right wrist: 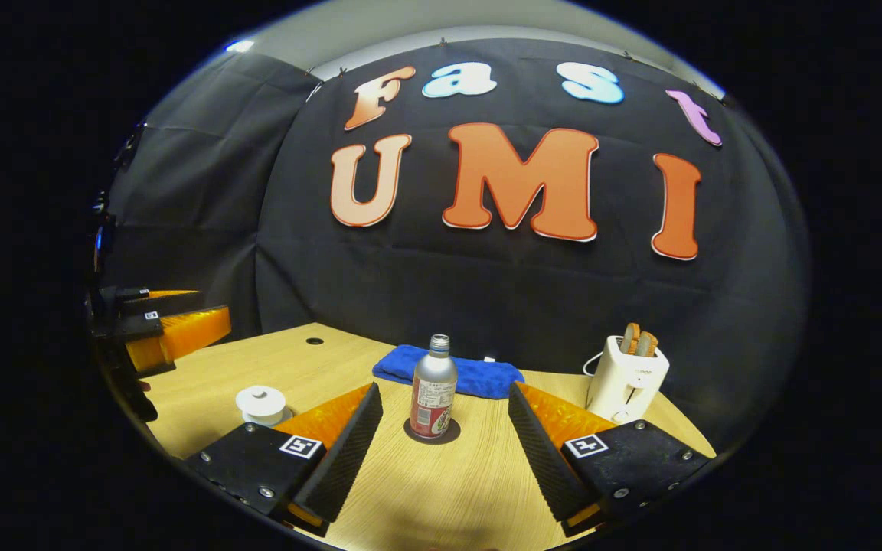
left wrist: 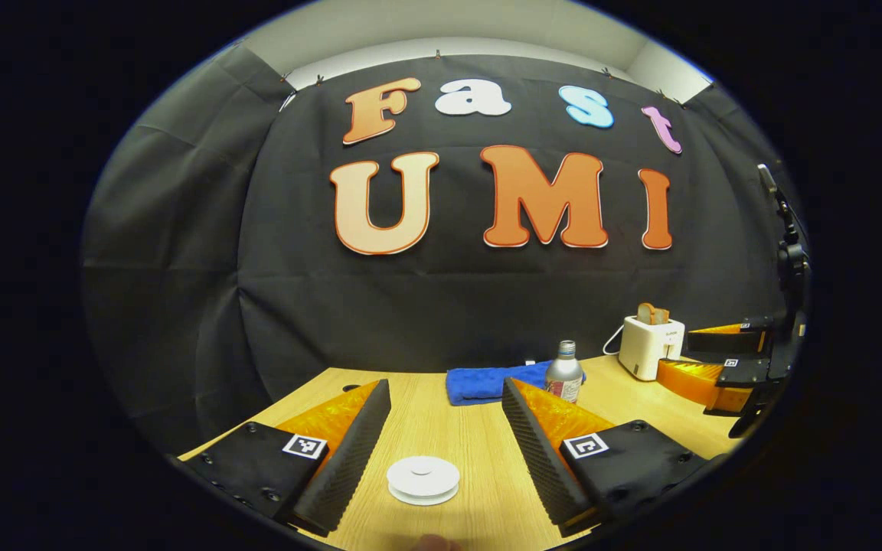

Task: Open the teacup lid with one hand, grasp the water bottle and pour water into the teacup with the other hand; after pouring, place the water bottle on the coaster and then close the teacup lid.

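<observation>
A white lidded teacup [left wrist: 423, 480] sits on the wooden table [left wrist: 441, 413], low between the fingers of my open left gripper [left wrist: 447, 413], its lid on. The same teacup [right wrist: 261, 404] appears at the left in the right gripper view. A silver water bottle [right wrist: 433, 387] stands upright on a dark round coaster [right wrist: 433, 435], straight ahead of my open right gripper [right wrist: 445, 417] and apart from it. In the left gripper view the bottle [left wrist: 564, 371] stands behind the right finger. Nothing is held by either gripper.
A blue folded cloth [right wrist: 449, 373] lies at the back of the table. A white toaster [right wrist: 628, 379] with bread slices stands at the back right, its cord trailing behind. The other gripper [left wrist: 724, 360] hovers at the far right of the left gripper view.
</observation>
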Motion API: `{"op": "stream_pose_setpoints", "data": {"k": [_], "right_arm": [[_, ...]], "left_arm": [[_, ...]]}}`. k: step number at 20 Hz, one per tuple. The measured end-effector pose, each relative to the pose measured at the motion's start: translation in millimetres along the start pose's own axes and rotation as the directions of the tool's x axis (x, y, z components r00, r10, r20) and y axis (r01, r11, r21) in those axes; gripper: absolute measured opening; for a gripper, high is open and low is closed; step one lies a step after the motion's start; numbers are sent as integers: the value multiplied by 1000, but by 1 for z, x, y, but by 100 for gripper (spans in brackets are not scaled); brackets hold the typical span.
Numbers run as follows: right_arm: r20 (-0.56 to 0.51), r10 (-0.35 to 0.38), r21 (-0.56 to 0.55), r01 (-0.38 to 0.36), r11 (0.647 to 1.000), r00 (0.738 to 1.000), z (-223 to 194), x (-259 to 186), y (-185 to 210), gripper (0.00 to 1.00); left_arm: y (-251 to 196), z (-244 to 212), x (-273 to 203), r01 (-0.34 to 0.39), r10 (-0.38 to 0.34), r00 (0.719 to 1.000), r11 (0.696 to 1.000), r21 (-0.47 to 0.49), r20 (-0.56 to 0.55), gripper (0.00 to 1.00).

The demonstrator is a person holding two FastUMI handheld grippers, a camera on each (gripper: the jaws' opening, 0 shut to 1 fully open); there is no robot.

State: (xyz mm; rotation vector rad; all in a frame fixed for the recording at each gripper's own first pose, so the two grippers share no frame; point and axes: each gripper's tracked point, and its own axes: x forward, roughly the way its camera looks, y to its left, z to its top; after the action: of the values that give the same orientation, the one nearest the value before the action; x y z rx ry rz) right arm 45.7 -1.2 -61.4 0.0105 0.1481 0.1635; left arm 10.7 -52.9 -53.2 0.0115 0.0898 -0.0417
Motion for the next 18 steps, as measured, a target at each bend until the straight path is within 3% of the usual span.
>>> {"op": "stream_pose_setpoints", "data": {"k": [7, 8, 18], "right_arm": [[55, -107, -17, 108, 994, 993, 12, -35, -20, 99], [60, -112, -13, 113, 993, 992, 13, -37, -17, 99], [102, -109, 4, 109, 994, 989, 29, -56, -8, 99]], "left_arm": [[-18, 12, -11, 26, -25, 999, 1000, -18, 40, 96], [-19, 12, -12, 28, -27, 999, 1000, -14, 43, 100], [-26, 18, -19, 30, -30, 997, 1000, 2, 67, 97]]}}
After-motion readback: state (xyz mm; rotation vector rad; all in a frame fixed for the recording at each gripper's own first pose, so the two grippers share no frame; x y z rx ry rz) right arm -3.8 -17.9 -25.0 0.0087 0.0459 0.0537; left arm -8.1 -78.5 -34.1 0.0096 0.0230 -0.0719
